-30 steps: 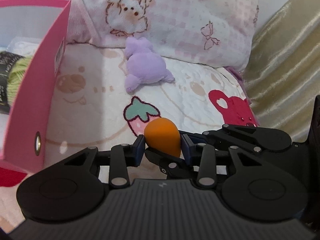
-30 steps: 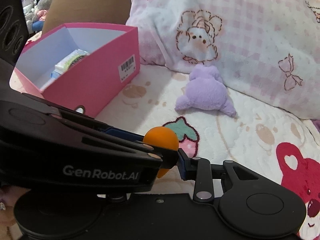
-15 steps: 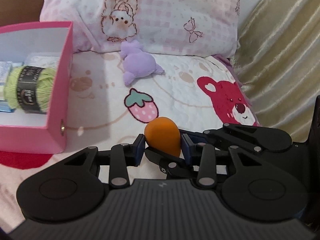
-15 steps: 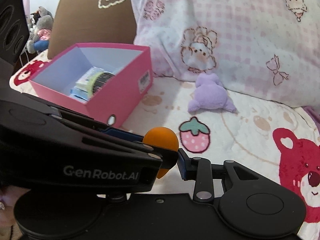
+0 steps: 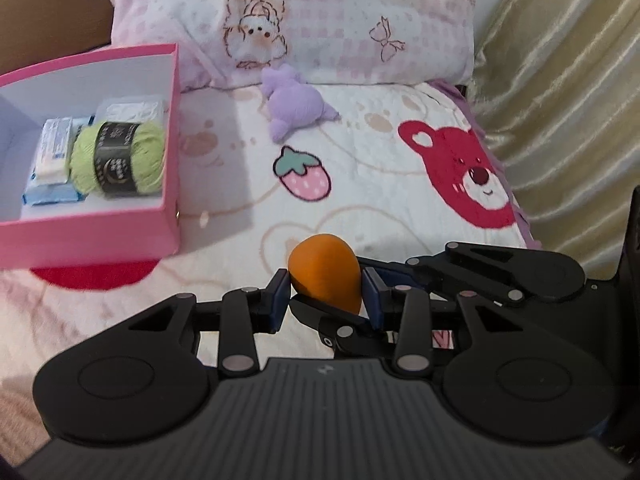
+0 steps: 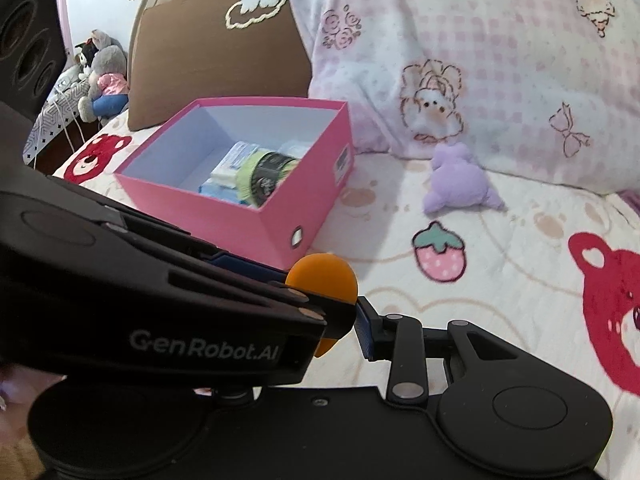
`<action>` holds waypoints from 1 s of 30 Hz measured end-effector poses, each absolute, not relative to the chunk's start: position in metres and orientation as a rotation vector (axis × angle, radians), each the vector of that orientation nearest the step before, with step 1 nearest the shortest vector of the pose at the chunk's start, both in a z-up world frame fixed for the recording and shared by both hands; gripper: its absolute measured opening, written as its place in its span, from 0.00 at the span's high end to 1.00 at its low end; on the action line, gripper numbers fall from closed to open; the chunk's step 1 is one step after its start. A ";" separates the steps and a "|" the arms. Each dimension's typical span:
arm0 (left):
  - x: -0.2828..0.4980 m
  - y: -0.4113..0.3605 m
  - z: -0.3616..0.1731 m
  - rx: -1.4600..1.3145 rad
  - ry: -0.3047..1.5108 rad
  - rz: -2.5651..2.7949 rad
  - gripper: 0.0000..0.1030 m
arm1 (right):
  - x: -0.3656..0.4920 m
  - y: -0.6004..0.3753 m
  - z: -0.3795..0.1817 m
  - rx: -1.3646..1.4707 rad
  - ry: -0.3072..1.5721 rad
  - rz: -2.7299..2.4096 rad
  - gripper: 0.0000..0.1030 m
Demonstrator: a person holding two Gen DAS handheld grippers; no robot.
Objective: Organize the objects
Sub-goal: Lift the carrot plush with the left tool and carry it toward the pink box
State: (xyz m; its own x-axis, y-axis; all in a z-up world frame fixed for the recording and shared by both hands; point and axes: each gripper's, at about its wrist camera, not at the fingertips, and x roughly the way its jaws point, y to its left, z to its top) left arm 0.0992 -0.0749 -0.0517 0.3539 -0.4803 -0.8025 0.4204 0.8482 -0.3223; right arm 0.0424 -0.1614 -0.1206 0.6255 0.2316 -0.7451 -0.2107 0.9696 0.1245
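Note:
An orange egg-shaped sponge (image 5: 325, 272) sits between the pads of my left gripper (image 5: 325, 294), which is shut on it above the bed. In the right wrist view the same orange sponge (image 6: 322, 280) also sits in my right gripper (image 6: 320, 316), with the left gripper's body crossing in front. An open pink box (image 5: 170, 184) stands to the left and holds a green yarn ball (image 5: 118, 158) and white and blue packets (image 5: 54, 148). The box also shows in the right wrist view (image 6: 304, 204). A purple plush toy (image 5: 298, 106) lies on the bed near the pillow.
A pink checked pillow (image 5: 320, 16) lies at the back, a brown cushion (image 6: 216, 48) behind the box. A gold curtain (image 5: 560, 100) hangs on the right. The bedspread (image 5: 380, 184) has strawberry and red bear prints. Stuffed toys (image 6: 102, 80) sit far left.
Both grippers have pulled back and risen with the orange sponge. The box interior and more of the bed now show.

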 end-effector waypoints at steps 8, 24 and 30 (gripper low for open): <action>0.073 -0.049 -0.023 -0.067 1.053 -0.593 0.64 | 0.015 -0.133 -0.091 -0.019 0.849 0.268 0.60; 0.042 0.007 0.012 -0.116 1.009 -0.565 0.64 | -0.005 -0.080 -0.051 -0.077 0.820 0.320 0.59; 0.039 0.030 0.014 -0.142 0.992 -0.534 0.64 | -0.002 -0.063 -0.048 -0.084 0.811 0.363 0.59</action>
State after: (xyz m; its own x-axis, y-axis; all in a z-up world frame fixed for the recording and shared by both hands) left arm 0.0390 0.0296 0.0145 0.4308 -0.4894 -0.7582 0.3628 0.8632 -0.3511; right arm -0.0022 -0.0627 -0.0484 0.6309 0.2847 -0.7217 -0.3481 0.9352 0.0645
